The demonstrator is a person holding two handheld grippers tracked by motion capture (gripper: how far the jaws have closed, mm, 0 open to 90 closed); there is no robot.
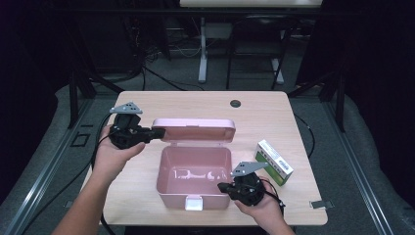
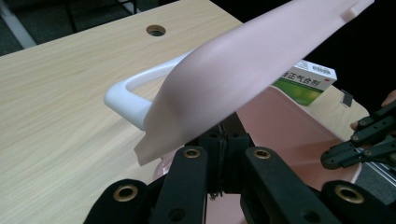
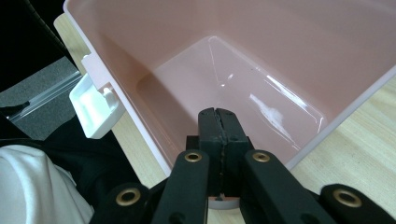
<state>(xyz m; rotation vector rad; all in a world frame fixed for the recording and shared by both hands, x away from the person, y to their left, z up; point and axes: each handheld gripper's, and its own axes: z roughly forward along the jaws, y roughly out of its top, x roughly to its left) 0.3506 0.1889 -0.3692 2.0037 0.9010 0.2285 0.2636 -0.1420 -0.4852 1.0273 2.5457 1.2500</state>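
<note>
Pink box (image 1: 194, 177) at counter (image 1: 147, 105) front edge, empty. Left gripper (image 1: 157, 132) clamped on lid (image 1: 193, 130) corner, keeps it open. Right gripper (image 1: 224, 186) clamped on box rim, steadies it. Medicine carton (image 1: 274, 161) near right edge, probably goes inside.

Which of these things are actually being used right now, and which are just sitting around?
In use:
- pink box, open and empty
- its lid, held up at the left corner by the left gripper
- right gripper, pinching the box's right wall

Lying about:
- green-and-white carton on the table, right of the box
</note>
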